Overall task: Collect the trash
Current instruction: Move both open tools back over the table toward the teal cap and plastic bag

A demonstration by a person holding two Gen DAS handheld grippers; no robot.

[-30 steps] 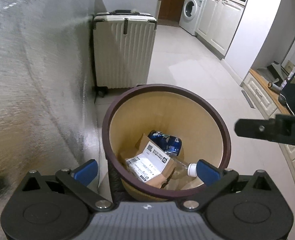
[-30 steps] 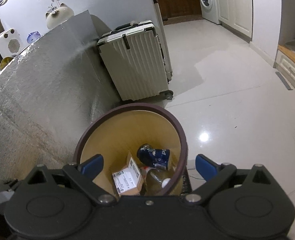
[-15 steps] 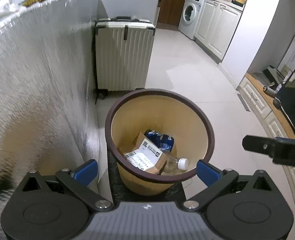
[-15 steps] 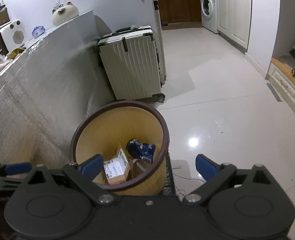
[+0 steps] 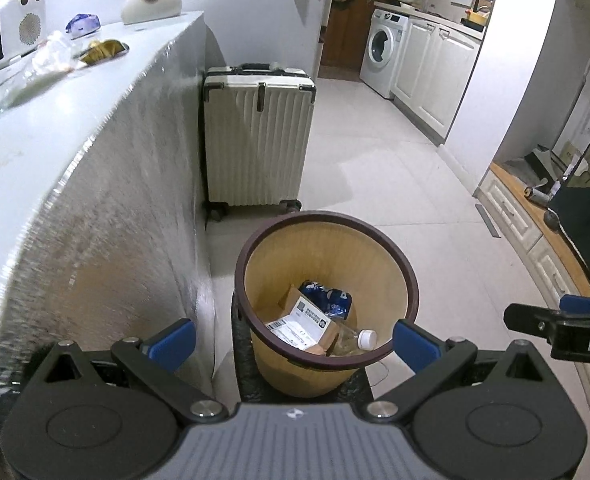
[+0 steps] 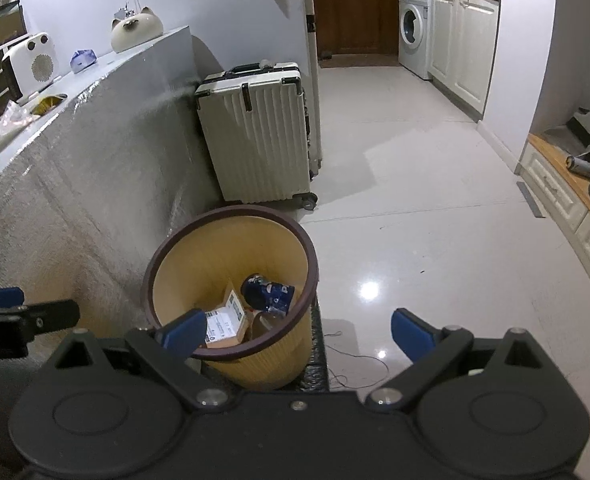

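Observation:
A tan waste bin with a dark brown rim (image 5: pixel 411 276) (image 6: pixel 313 264) stands on the floor beside a silver-clad counter. Inside lie a small cardboard box with a white label (image 5: pixel 301 322) (image 6: pixel 227 322), a crushed blue can (image 5: pixel 329 298) (image 6: pixel 269 290) and a clear plastic bottle with a white cap (image 5: pixel 353 340). My left gripper (image 5: pixel 293 338) is open and empty, raised above and behind the bin. My right gripper (image 6: pixel 299 328) is open and empty, above the bin's right side. Each gripper shows at the edge of the other's view.
A white ribbed suitcase (image 5: pixel 259 140) (image 6: pixel 255 136) stands behind the bin. The counter top (image 5: pixel 47 92) holds a crumpled clear plastic wrapper (image 5: pixel 51 60), a yellow-gold item (image 5: pixel 103 48), a white heater and a cat-shaped ornament. White cabinets and a washing machine (image 6: pixel 413 32) stand at the far right.
Both grippers have risen and drawn back from the bin, which now looks smaller and lower. The counter top has come into view. Both stay open and empty.

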